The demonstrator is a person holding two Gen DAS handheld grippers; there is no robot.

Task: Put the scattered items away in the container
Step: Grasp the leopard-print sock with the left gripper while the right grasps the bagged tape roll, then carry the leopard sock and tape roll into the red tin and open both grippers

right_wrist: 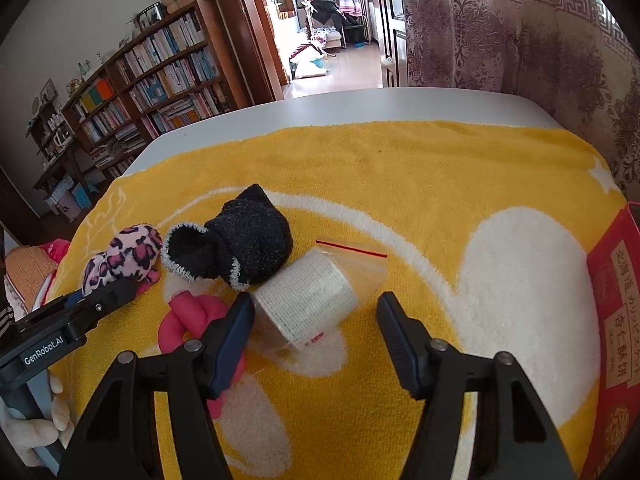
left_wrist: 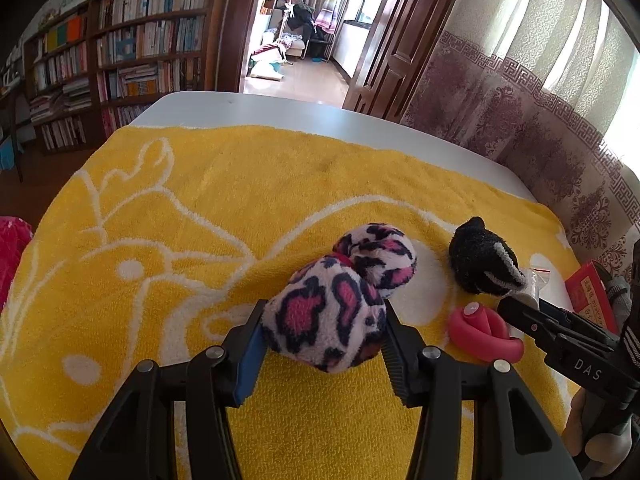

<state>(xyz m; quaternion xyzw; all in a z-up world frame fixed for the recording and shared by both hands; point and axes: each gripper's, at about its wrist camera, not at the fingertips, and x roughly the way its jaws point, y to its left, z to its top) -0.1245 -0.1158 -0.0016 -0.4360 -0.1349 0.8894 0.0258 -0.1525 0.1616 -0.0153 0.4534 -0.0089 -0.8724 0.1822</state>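
Red box [right_wrist: 614, 304] cut off rightward

The right gripper [left_wrist: 516, 312] says "DAS". The left gripper [right_wrist: 116, 292] says "GenRobot.AI". The red box [right_wrist: 616, 312] at the right edge has Chinese writing.

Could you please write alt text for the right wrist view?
The open right gripper straddles a roll of white tape in a clear bag on a yellow towel. A black sock, leopard-print sock and pink ring lie left; a red box sits right.
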